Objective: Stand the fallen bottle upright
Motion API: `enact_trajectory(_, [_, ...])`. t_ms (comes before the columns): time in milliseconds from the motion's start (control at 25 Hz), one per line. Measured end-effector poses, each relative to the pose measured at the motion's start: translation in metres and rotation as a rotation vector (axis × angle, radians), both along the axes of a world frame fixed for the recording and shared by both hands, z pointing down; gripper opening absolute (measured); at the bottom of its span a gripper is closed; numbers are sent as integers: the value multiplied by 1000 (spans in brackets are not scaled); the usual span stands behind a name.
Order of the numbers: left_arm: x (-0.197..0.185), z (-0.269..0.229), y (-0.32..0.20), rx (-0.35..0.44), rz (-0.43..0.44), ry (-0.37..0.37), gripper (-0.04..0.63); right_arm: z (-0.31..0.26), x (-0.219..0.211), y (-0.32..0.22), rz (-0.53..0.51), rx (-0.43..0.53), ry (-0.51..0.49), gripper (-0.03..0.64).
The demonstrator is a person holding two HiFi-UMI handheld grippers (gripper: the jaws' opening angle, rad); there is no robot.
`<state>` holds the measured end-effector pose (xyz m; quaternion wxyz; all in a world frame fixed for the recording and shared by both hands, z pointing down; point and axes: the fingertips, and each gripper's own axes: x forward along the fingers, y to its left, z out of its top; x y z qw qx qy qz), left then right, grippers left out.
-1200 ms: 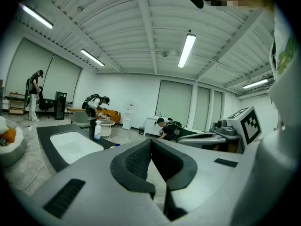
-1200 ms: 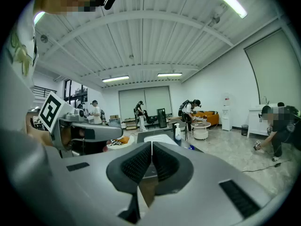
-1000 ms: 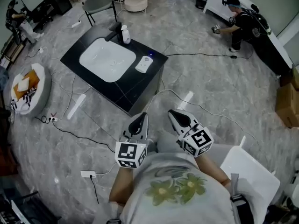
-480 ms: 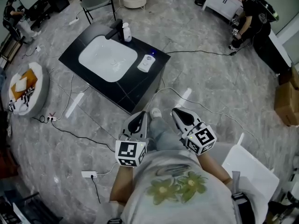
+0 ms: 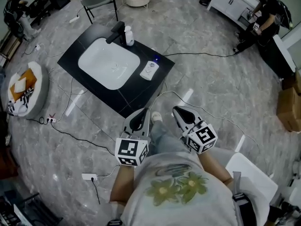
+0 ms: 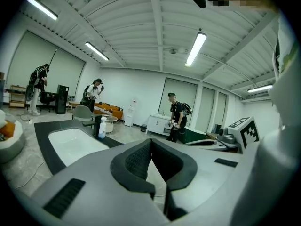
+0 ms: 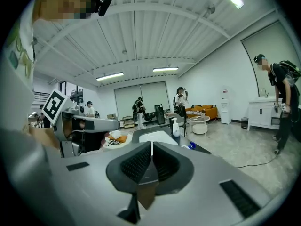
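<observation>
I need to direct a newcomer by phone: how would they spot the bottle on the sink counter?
Find the black counter on the grey floor, with its white basin. At the basin's far rim stands a black faucet; the bottle is just right of it. It is pale and upright, unlike the flat white device near the counter's right edge.

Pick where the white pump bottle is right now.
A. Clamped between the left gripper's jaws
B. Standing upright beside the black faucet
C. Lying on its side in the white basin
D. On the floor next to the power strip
B: the white pump bottle stands upright on the black counter, right beside the black faucet at the far edge of the white basin.
</observation>
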<state>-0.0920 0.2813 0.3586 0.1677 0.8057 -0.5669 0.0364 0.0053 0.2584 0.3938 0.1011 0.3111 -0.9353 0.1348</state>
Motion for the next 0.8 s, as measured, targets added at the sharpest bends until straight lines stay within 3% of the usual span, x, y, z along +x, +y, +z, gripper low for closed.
enact_trajectory(800, [-34,17,-169,-48,-14,-92,18,10,-32,-178,-11,-11,-34,43])
